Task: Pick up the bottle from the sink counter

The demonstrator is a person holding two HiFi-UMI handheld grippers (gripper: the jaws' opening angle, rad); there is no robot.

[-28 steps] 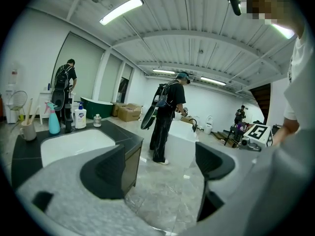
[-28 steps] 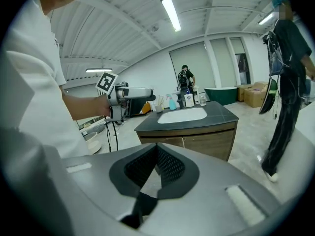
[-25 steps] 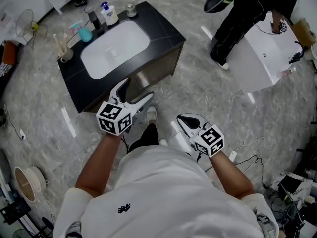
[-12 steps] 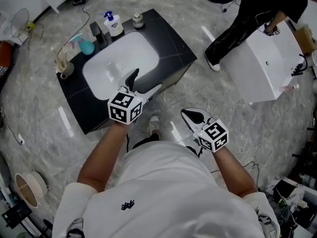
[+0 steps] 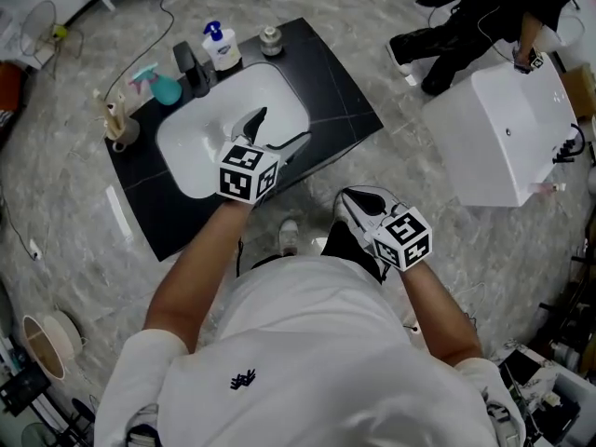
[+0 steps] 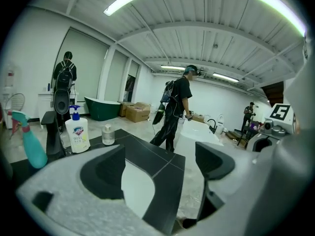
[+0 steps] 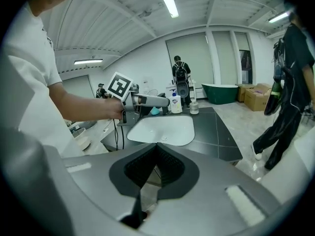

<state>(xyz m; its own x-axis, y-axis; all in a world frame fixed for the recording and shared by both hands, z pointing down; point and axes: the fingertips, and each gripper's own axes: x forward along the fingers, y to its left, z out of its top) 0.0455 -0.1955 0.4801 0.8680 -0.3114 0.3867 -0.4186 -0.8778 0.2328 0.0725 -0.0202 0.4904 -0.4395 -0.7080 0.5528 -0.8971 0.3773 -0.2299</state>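
Head view first – the left gripper (image 5: 277, 136) is held over the near side of the white basin (image 5: 191, 152), fingers spread wide with nothing between them. The right gripper (image 5: 356, 205) is held low by the body, off the counter, fingers pressed together on nothing. The pump bottle (image 5: 222, 47) is seen at the back edge of the sink counter (image 5: 331, 82), just beside the black faucet (image 5: 193, 66) and well apart from both grippers

Counted on the counter: one pump bottle, one teal spray bottle (image 5: 164, 87), one small capped jar (image 5: 270, 39), one faucet, one cup with brushes (image 5: 116, 127), one basin. Two grippers

What could go wrong, as a guess: "the bottle" isn't pinned down by the task, so with three bottle-ish things in that back row the wrong one could easily be grabbed. The row is crowded too – the faucet could be clipped by an open jaw, or a neighbour knocked into the basin on the reach. The pump bottle looks tall, so it could be tipped if it's pinched up near the pump head
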